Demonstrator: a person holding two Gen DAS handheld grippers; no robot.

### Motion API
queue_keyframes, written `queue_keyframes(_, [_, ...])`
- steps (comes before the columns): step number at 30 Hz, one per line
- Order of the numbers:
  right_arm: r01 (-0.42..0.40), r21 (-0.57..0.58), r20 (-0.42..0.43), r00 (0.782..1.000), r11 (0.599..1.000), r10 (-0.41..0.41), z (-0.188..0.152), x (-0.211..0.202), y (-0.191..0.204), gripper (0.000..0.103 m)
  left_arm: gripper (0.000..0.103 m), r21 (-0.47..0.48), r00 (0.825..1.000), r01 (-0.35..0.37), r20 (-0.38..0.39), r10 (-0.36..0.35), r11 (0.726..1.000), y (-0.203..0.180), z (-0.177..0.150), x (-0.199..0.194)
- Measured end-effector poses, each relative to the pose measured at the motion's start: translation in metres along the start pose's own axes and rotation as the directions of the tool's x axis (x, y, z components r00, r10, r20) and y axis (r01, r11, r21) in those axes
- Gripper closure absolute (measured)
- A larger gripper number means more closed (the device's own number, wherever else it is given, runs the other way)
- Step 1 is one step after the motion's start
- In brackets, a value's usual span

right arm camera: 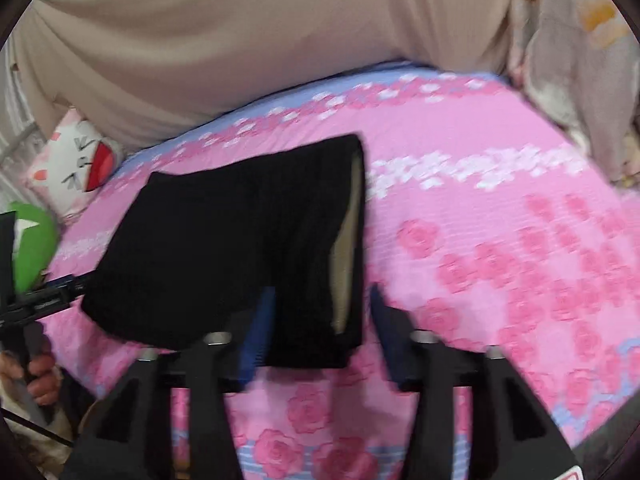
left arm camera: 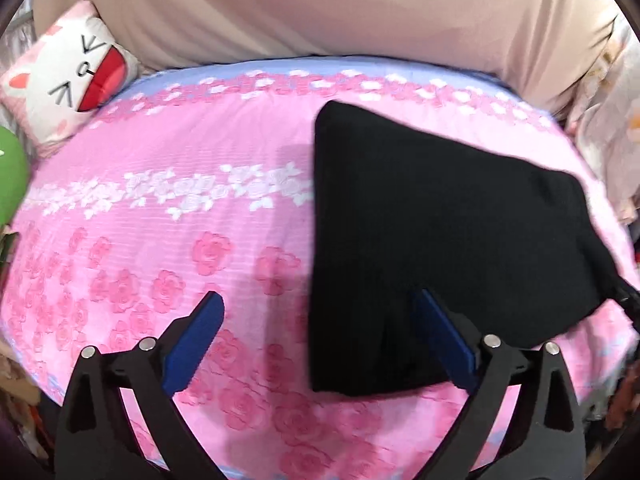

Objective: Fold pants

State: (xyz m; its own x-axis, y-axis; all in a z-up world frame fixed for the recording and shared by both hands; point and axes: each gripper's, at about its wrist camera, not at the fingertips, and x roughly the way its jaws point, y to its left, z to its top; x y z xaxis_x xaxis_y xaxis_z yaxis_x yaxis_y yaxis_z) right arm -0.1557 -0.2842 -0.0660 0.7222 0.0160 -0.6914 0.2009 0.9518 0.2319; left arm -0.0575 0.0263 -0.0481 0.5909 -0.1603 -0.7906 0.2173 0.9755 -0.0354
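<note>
The black pants [left arm camera: 440, 232] lie folded into a compact block on the pink flowered bedsheet [left arm camera: 160, 200]. My left gripper [left arm camera: 320, 312] is open and empty, its blue pads spread wide; the right pad overlaps the near left edge of the pants. In the right wrist view the pants [right arm camera: 232, 240] lie center-left with a beige lining showing along their right edge. My right gripper [right arm camera: 320, 300] is open and hovers over the near right corner of the pants. The left gripper tool [right arm camera: 44, 296] shows at the pants' left edge.
A cat-face pillow [left arm camera: 68, 80] and a green object [left arm camera: 10, 172] lie at the far left of the bed. A large beige cushion [left arm camera: 320, 8] runs along the back. Pale patterned bedding [right arm camera: 580, 60] is bunched at the right.
</note>
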Motion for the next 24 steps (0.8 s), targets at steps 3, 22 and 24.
queue_keyframes(3, [0.010, 0.020, -0.040, 0.999, 1.000, -0.009, -0.001, 0.004, -0.003, 0.036, 0.005, -0.048, 0.995, 0.088, -0.037, -0.090, 0.995, 0.005, 0.006, 0.007])
queue_keyframes(22, [-0.407, 0.223, -0.003, 0.908, 0.886, 0.418, 0.017, -0.003, -0.003, 0.072, 0.077, -0.188, 0.922, 0.362, -0.075, -0.381, 0.913, 0.029, 0.013, 0.008])
queue_keyframes(24, [-0.409, 0.191, -0.006, 0.909, 0.892, 0.418, 0.009, -0.022, 0.005, 0.071, 0.076, -0.149, 0.930, 0.339, -0.095, -0.355, 0.929, 0.030, 0.000, -0.008])
